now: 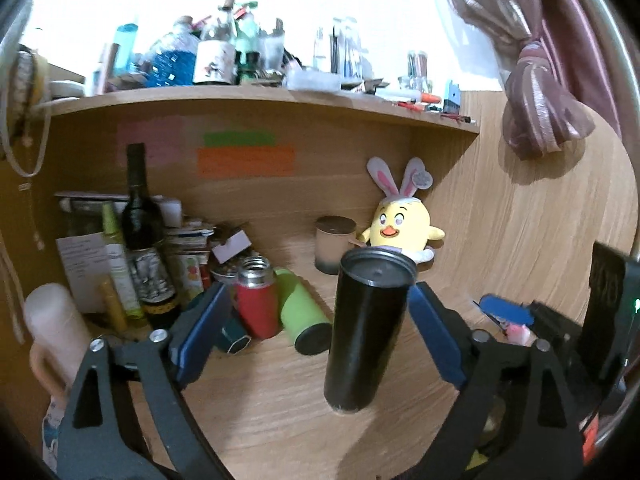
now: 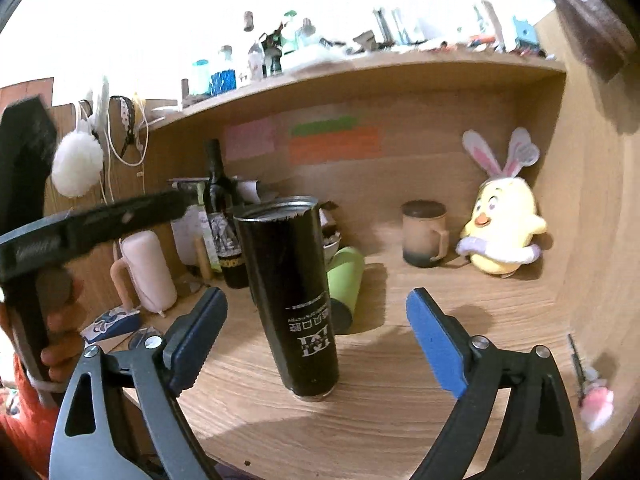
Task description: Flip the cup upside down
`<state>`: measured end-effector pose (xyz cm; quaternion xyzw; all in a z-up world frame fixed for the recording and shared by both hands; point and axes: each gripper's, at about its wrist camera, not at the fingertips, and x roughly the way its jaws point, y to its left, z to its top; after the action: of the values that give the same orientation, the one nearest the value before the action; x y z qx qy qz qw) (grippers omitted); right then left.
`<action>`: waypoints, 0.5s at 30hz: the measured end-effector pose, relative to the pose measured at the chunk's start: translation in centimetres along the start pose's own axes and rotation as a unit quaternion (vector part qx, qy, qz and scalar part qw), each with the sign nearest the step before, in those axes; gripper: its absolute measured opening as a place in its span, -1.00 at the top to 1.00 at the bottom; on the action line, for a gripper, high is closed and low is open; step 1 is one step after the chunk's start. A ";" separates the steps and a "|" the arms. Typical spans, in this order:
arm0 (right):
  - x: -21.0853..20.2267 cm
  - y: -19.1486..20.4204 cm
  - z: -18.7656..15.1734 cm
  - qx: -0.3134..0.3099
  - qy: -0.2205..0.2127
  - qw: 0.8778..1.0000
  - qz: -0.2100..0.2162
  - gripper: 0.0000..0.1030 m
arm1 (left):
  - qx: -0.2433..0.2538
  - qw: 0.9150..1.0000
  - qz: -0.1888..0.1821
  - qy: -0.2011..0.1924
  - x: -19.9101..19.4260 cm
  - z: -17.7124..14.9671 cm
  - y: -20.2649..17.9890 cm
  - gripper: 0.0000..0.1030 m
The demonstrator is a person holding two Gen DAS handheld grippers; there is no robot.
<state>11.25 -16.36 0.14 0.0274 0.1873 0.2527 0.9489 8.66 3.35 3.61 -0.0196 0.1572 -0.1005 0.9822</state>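
A tall black cup (image 1: 362,330) stands on the wooden desk (image 1: 260,400). Its wide end is up and its white print reads upside down in the right wrist view (image 2: 290,300). My left gripper (image 1: 318,322) is open, its blue pads either side of the cup without touching it. My right gripper (image 2: 316,334) is open too, with the cup standing between its pads, nearer the left one. The left gripper's black body (image 2: 80,224) shows at the left of the right wrist view, held by a hand.
A green bottle (image 1: 302,314) lies on its side behind the cup, beside a red flask (image 1: 256,300). A dark wine bottle (image 1: 140,224), a pink jug (image 2: 146,268), a lidded mug (image 2: 424,234) and a yellow plush chick (image 2: 502,232) stand at the back. A cluttered shelf (image 1: 260,96) hangs above.
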 end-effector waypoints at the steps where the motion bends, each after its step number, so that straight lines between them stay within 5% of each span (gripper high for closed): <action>1: -0.5 0.1 0.0 0.001 -0.003 1.000 -0.002 -0.83 | 0.000 1.000 -0.001 -0.003 -0.6 -0.4 -0.1 -0.83; 3: -1.5 0.4 -0.1 0.002 -0.011 1.000 -0.012 -1.00 | 0.001 1.000 -0.002 -0.013 -2.1 -1.1 -0.4 -0.90; 15: -5.8 2.0 -1.5 -0.013 -0.031 0.999 -0.032 -1.00 | 0.032 0.999 0.027 -0.026 -6.5 -5.4 -3.3 -1.00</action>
<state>5.12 -17.55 1.04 0.0166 0.1554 0.2238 0.9620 0.34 1.35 0.73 0.0131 0.1291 -0.0787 0.9884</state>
